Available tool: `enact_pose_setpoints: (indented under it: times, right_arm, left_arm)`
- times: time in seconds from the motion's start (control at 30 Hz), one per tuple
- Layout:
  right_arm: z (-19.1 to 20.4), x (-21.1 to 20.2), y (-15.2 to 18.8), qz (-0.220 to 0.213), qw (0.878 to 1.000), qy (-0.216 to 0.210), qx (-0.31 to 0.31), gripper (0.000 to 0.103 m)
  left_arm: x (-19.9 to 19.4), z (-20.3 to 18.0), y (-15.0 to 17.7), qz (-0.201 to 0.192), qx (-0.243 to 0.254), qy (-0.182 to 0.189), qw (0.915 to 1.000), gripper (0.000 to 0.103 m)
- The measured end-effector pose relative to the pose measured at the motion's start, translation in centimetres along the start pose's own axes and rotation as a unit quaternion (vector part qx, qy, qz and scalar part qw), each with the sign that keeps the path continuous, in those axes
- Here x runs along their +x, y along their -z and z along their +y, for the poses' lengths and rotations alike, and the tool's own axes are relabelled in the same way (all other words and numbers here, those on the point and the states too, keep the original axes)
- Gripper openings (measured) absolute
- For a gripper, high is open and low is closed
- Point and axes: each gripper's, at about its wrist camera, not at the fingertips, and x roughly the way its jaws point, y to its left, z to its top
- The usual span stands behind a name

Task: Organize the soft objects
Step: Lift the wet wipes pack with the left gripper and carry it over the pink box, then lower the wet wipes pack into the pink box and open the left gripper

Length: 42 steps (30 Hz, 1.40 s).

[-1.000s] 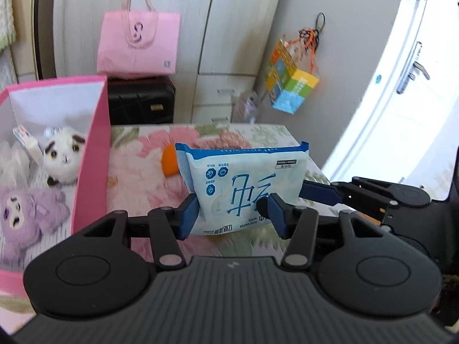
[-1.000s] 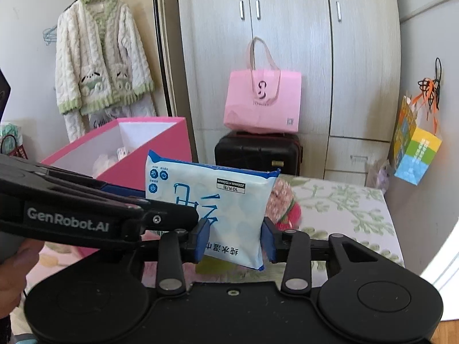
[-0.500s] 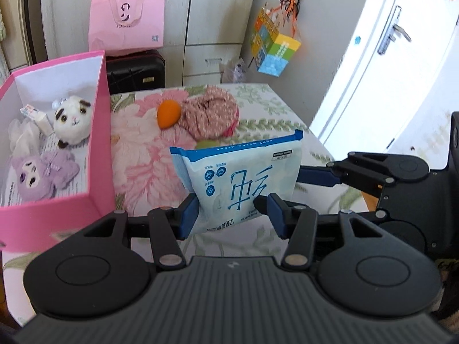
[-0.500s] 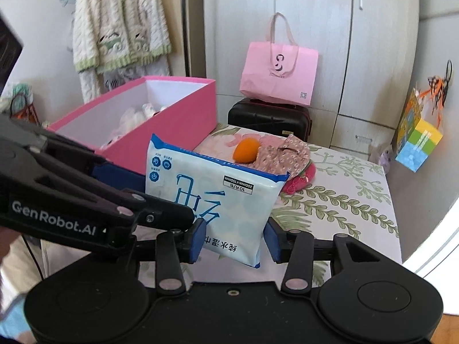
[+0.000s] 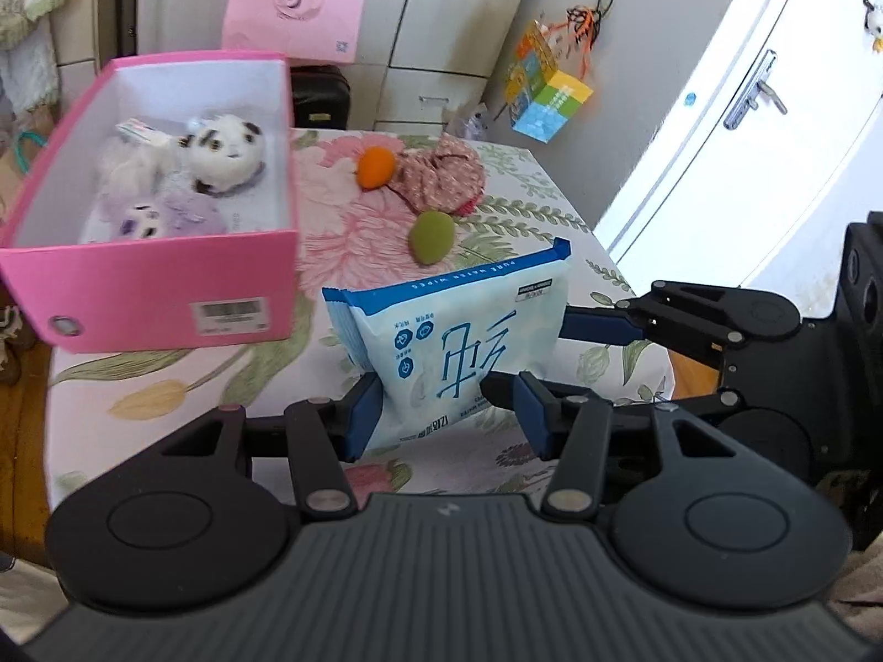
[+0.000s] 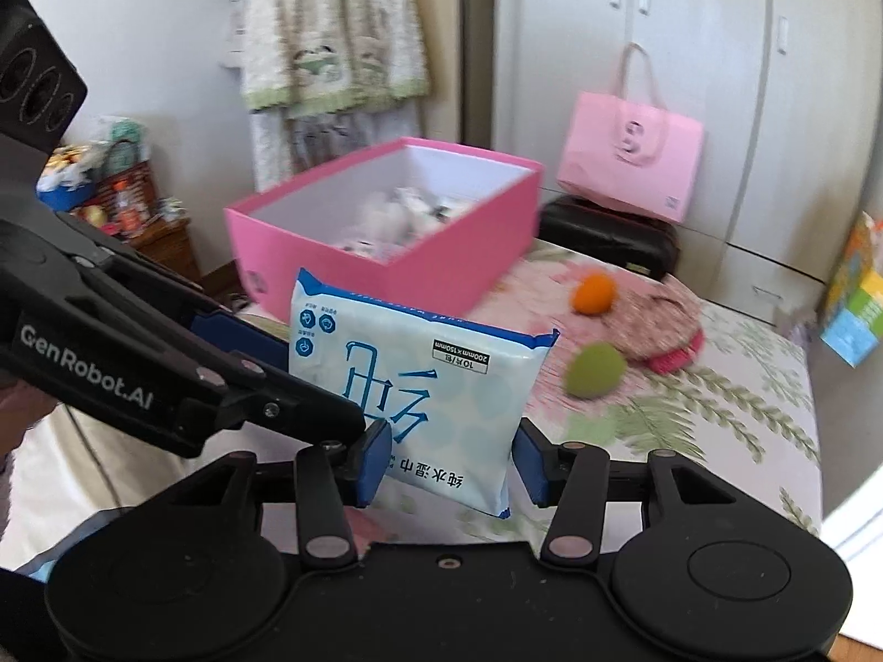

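A blue-and-white wet wipes pack (image 5: pixel 458 331) hangs upright over the near edge of the flowered table (image 5: pixel 221 380). My left gripper (image 5: pixel 447 419) is shut on its lower part. My right gripper (image 6: pixel 452 463) has the same pack (image 6: pixel 419 375) between its jaws, which are opening, with a thin gap at the right pad. The open pink box (image 5: pixel 154 287) at the left holds a white plush (image 5: pixel 232 151) and a purple plush (image 5: pixel 165 215). Beyond the pack lie an orange ball (image 5: pixel 375 165), a green ball (image 5: pixel 433 234) and a bunched pink floral cloth (image 5: pixel 441 176).
A pink tote bag (image 5: pixel 295 11) rests on a black suitcase (image 5: pixel 320 96) against the wardrobe behind the table. A colourful paper bag (image 5: pixel 546 94) hangs on the wall and a white door (image 5: pixel 772 110) is at the right. A cardigan (image 6: pixel 331 27) hangs at the back left.
Both grippers have drawn back and a little up from the table with the pack, so the whole box and the green ball now show. The right jaws stand wider.
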Motion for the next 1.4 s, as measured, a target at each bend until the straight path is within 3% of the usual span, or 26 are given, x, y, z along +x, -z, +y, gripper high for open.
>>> enact_pose_setpoints:
  times: [0.3, 0.57, 0.77, 0.87, 1.1, 1.4]
  right_arm:
    - [2.0, 0.8, -3.9, -0.006, 0.997, -0.075, 0.017, 0.058]
    - [2.2, 3.9, -8.3, -0.035, 0.995, -0.085, 0.029, 0.058]
    - [1.5, 8.8, -12.0, -0.028, 0.994, -0.091, 0.049, 0.058]
    - [0.7, 11.2, -13.1, -0.012, 0.991, -0.111, 0.069, 0.058]
    - [-0.1, 15.6, -13.7, 0.019, 0.990, -0.114, 0.080, 0.058]
    - [0.0, 18.6, -14.5, 0.057, 0.993, -0.091, 0.039, 0.058]
  left_arm:
    - [-4.1, 4.0, -1.6, -0.023, -0.015, -0.013, 0.9995, 0.051]
    - [-3.9, 7.8, -5.1, -0.058, -0.024, -0.018, 0.9979, 0.052]
    - [-2.3, 10.6, -7.5, -0.088, -0.031, -0.049, 0.9944, 0.051]
    - [-1.1, 12.4, -8.7, -0.082, -0.043, -0.051, 0.9943, 0.051]
    - [2.3, 15.4, -9.7, -0.050, -0.071, -0.044, 0.9952, 0.051]
    - [4.5, 17.3, -9.7, -0.026, -0.085, -0.042, 0.9951, 0.055]
